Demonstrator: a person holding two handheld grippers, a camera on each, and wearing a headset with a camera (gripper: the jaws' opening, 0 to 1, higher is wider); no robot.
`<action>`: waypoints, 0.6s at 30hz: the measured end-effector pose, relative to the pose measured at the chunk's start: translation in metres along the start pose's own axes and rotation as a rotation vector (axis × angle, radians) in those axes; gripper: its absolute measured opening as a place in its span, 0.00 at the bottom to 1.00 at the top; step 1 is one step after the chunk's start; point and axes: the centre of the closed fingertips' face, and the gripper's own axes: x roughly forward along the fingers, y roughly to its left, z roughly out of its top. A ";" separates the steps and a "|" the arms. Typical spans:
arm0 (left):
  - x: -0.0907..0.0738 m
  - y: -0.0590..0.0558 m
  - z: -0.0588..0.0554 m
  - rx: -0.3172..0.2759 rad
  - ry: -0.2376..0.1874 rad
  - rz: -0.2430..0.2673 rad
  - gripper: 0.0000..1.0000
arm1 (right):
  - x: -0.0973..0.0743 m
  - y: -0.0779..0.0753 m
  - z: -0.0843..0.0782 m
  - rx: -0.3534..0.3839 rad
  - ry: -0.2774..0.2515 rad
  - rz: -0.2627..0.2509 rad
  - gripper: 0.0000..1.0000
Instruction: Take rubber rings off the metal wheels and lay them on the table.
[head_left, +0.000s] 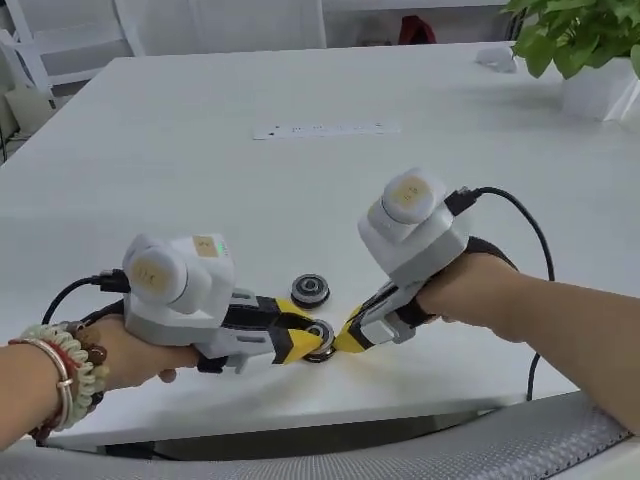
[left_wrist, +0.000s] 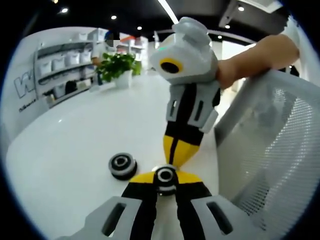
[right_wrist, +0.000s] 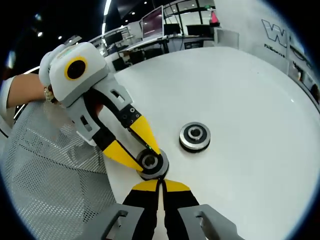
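Looking down, the head view has the left hand-held gripper coming in from the lower left, its yellow-tipped jaws clamped on a metal wheel at lower centre of the white worktop. The right hand-held gripper reaches in from the right, with its tips against that wheel. A second wheel lies just above, apart from both. A power strip sits at upper centre and a potted plant at upper right.

In the left gripper view, the jaws rise from the bottom edge and grip the metal wheel on both sides. The right hand-held gripper points down from above, jaws together, its tip touching the wheel. The second wheel lies to the left. A mesh chair back stands at right.

In the right gripper view, the jaws sit together at bottom centre, tips at the metal wheel's near rim. Whether they pinch anything cannot be told. The second wheel lies right of centre.
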 end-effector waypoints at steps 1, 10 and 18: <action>0.000 0.001 0.000 0.002 0.000 0.004 0.15 | -0.001 -0.002 0.001 0.010 -0.001 -0.008 0.00; -0.001 0.003 0.000 -0.005 -0.004 0.013 0.14 | -0.003 -0.008 0.005 0.125 -0.025 -0.015 0.00; 0.000 0.003 0.000 0.003 -0.004 0.012 0.14 | -0.006 -0.007 0.007 0.338 -0.080 0.032 0.00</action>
